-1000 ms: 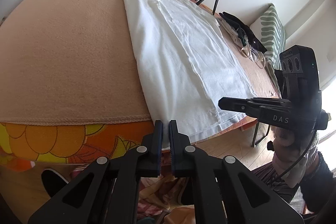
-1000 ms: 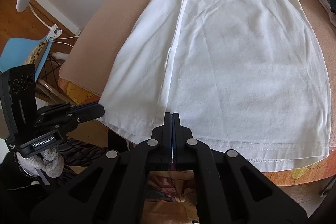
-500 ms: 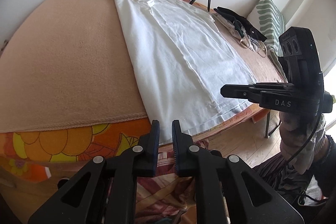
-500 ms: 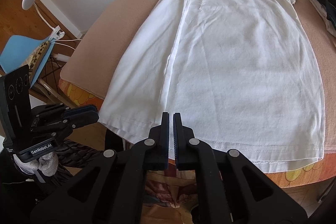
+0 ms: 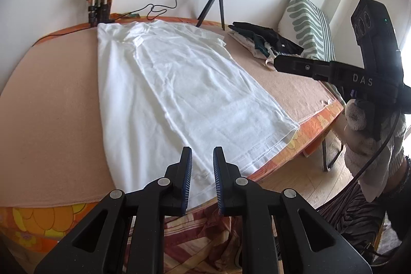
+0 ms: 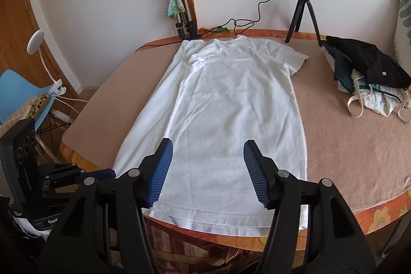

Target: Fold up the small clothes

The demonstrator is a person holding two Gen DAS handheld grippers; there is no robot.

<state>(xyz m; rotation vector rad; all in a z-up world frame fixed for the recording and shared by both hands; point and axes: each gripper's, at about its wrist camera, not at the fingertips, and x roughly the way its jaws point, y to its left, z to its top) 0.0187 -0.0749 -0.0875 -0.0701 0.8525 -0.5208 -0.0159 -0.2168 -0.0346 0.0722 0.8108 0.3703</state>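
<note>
Lying flat on the tan-covered tabletop (image 6: 346, 145), the white T-shirt (image 6: 231, 114) has its hem at the near edge and one side seemingly folded inward. Both grippers hover above that hem — left gripper (image 5: 201, 158) opening slightly, right gripper (image 6: 206, 153) opening wide, neither holding anything.

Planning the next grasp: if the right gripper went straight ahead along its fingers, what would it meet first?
Probably the white T-shirt lying flat on the table; the right gripper, jaws opening and empty, points down at its lower half. Depth is uncertain.
</note>
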